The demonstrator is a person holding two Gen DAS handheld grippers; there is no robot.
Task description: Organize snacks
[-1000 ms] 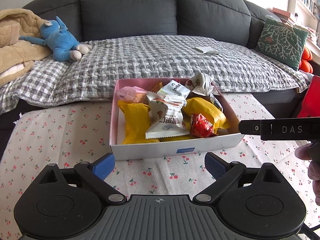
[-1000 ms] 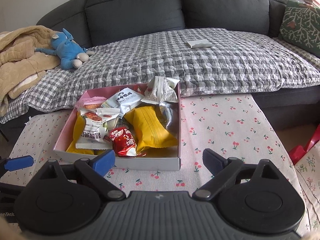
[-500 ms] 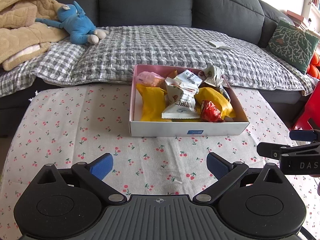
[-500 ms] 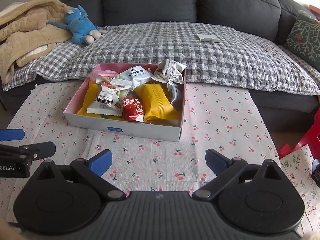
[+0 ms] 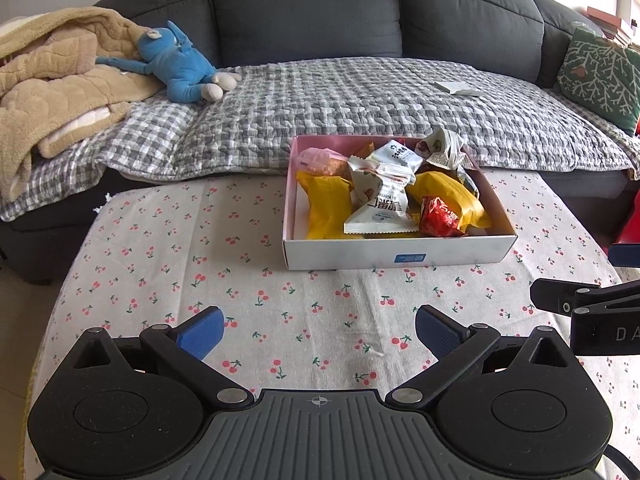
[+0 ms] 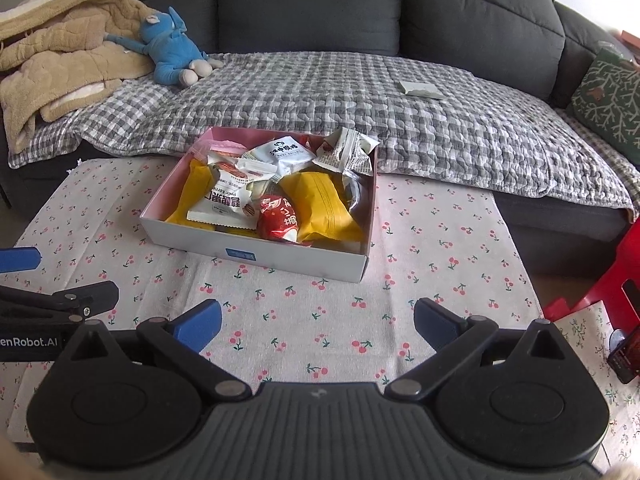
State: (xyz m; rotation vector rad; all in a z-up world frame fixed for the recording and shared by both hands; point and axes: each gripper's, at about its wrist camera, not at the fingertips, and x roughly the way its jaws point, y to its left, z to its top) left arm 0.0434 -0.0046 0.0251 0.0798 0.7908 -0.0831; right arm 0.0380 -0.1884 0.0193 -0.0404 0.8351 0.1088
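Cardboard, white outside and pink inside, forms the open box (image 5: 396,257) that holds the snacks.

Left wrist view: the box stands on the cherry-print tablecloth (image 5: 168,248), towards its far edge and right of centre, its back wall near the checked sofa cover (image 5: 320,96). A broad bare stretch of cloth lies to the left of the box and between the box and the left gripper (image 5: 319,330), whose blue pads stand wide apart with only cloth between them. The right gripper (image 5: 592,276) enters at the right edge, well clear of the box; its fingers are cut off by the frame. Inside the box: two yellow packets (image 5: 328,206), one red packet (image 5: 438,217) and several white wrappers (image 5: 382,200) heaped over one another, their full number hidden. One blue plush toy (image 5: 180,66) and one beige blanket (image 5: 52,80) lie on the sofa.

Right wrist view: the box (image 6: 256,250) sits left of centre, turned at a slant, with bare cloth on its right as far as the table's edge. The right gripper (image 6: 318,322) hovers short of the box, its jaws opening, nothing between them. The left gripper (image 6: 60,280) shows at the left edge, apart from the box. One red stool (image 6: 608,276) stands beyond the table's right edge, one green cushion (image 6: 608,104) on the sofa.
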